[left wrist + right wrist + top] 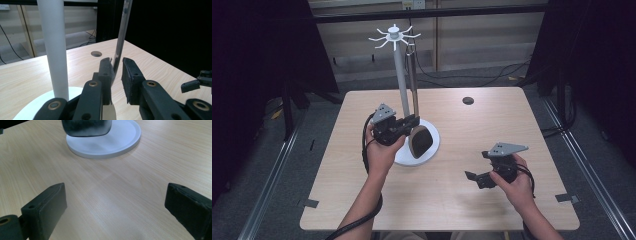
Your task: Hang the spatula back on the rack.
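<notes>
High view: spatula [414,107] hanging from white rack [401,90], blade low over rack's round base [428,150]. Left tongs [409,123] just beside rack's pole, slightly parted around spatula's metal handle [119,47]; one pad touching, other clear. Right tongs [476,177] spread wide, holding nothing, well apart from rack, above bare tabletop [472,200].

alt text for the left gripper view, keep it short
The left gripper has its black fingers on either side of a hanging utensil's thin metal handle, with a gap at one finger. A white stand pole rises beside it from a wooden table.
</notes>
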Motion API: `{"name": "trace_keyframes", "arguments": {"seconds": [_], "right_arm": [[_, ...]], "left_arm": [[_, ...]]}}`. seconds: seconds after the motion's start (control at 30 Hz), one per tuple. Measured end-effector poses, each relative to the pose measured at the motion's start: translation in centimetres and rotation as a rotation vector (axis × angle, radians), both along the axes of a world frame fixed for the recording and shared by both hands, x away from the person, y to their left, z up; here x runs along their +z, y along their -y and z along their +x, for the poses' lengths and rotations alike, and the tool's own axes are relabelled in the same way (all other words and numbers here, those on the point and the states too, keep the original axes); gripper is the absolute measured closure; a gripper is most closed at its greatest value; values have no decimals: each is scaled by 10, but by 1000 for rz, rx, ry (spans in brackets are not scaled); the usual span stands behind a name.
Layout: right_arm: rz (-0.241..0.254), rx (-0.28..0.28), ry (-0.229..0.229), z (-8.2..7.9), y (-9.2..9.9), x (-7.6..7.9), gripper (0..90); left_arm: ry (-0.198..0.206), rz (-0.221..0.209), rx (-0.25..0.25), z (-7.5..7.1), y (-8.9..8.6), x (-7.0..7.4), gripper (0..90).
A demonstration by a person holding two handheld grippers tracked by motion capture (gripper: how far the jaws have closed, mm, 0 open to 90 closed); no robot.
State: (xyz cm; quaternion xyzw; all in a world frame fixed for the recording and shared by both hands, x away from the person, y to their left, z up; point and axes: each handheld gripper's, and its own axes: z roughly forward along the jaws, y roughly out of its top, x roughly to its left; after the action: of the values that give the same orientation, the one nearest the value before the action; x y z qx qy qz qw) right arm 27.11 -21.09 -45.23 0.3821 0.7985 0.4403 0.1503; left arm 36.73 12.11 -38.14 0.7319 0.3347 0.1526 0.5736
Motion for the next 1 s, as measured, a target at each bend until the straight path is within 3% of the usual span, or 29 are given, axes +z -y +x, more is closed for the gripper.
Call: {"name": "trace_keyframes", "arguments": {"seconds": [0.37, 0.47, 0.83, 1.0], "right_arm": [[-2, 3, -5, 0, 0, -1, 36], [1, 5, -4, 0, 0, -1, 36], [0, 1, -6, -1, 0, -1, 36], [-5, -5, -2, -2, 1, 0, 36]], "left_arm": [[-3, 6, 8, 0, 0, -3, 710], [-2, -2, -1, -2, -2, -4, 646], [-21, 51, 34, -16, -15, -9, 282], [-28, 64, 33, -19, -15, -16, 194]]}}
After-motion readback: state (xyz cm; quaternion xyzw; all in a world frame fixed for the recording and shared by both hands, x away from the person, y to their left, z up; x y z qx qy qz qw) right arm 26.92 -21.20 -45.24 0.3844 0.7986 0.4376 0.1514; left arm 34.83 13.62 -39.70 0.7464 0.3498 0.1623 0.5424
